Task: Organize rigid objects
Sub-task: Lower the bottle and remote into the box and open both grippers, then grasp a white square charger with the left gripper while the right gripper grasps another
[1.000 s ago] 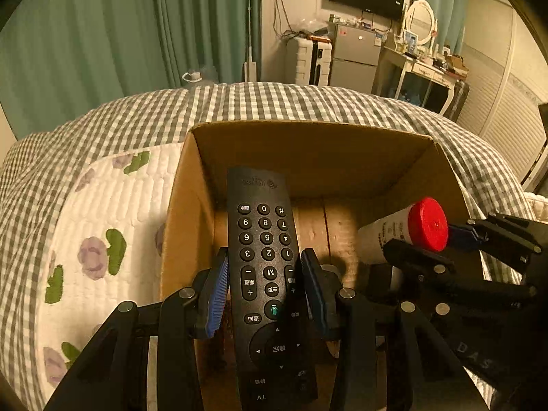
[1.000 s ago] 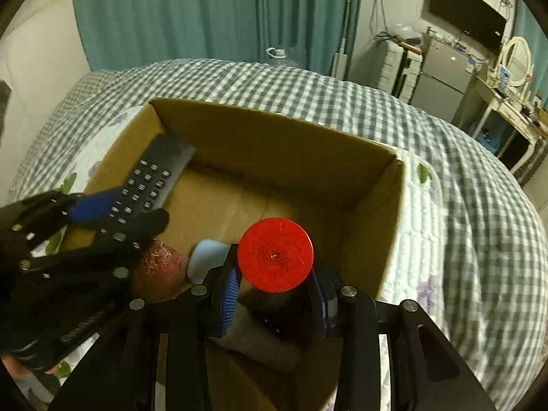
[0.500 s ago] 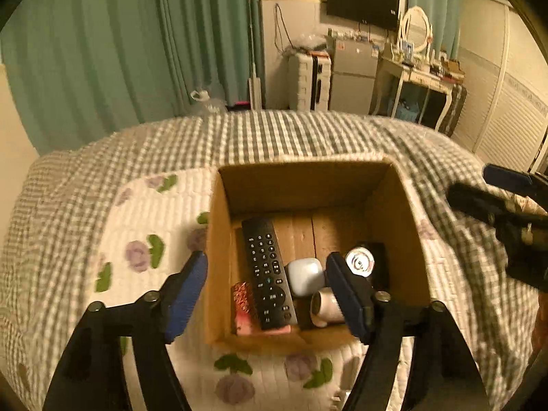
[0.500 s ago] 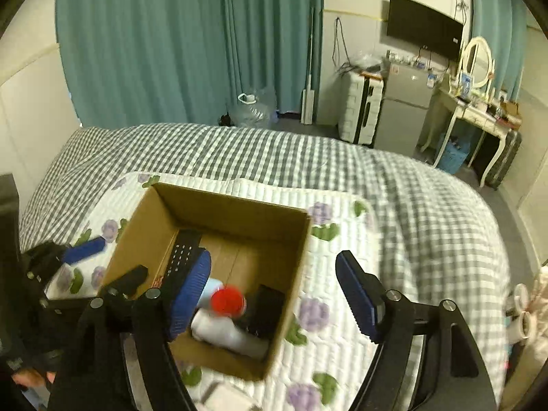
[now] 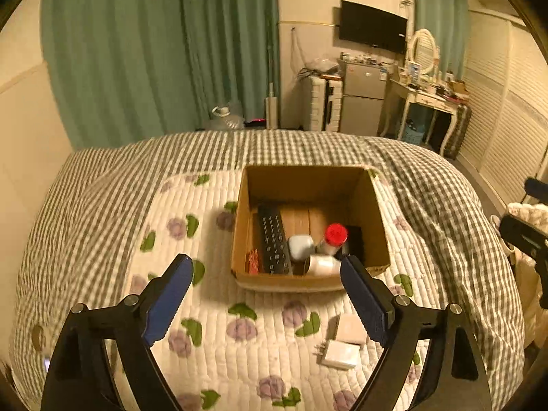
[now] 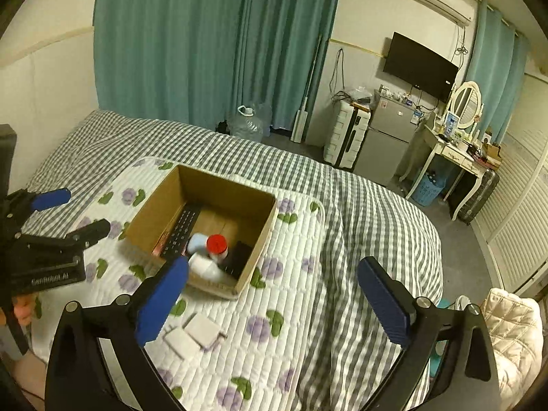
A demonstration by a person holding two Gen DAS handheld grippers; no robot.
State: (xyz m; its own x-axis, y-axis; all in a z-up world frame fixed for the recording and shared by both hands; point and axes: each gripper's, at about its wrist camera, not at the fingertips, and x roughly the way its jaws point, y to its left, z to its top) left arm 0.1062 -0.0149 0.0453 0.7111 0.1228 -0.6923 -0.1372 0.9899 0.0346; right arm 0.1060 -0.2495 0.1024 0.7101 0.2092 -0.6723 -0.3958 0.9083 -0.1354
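Observation:
A brown cardboard box (image 5: 373,205) sits on the floral quilt on the bed; it also shows in the right wrist view (image 6: 219,185). Inside lie a black remote (image 5: 272,243), a red-capped white bottle (image 5: 334,236), a white case (image 5: 299,245), a white jar (image 5: 322,264) and a black item (image 5: 354,239). My left gripper (image 5: 267,299) is open and empty, held high above the box's near side. My right gripper (image 6: 274,299) is open and empty, above and right of the box. Two white chargers (image 5: 344,342) lie on the quilt in front of the box.
The bed has a grey checked cover (image 6: 359,226) and a floral quilt (image 5: 191,308). Green curtains (image 5: 164,51), a small fridge (image 6: 387,140), a white dressing table (image 6: 455,157) and a wall TV (image 6: 419,66) stand beyond the bed. A white quilted bundle (image 6: 510,335) lies at the right.
Both grippers opened and let go: the remote and the red-capped bottle now lie in the box. Both grippers have pulled up and back, far from the box.

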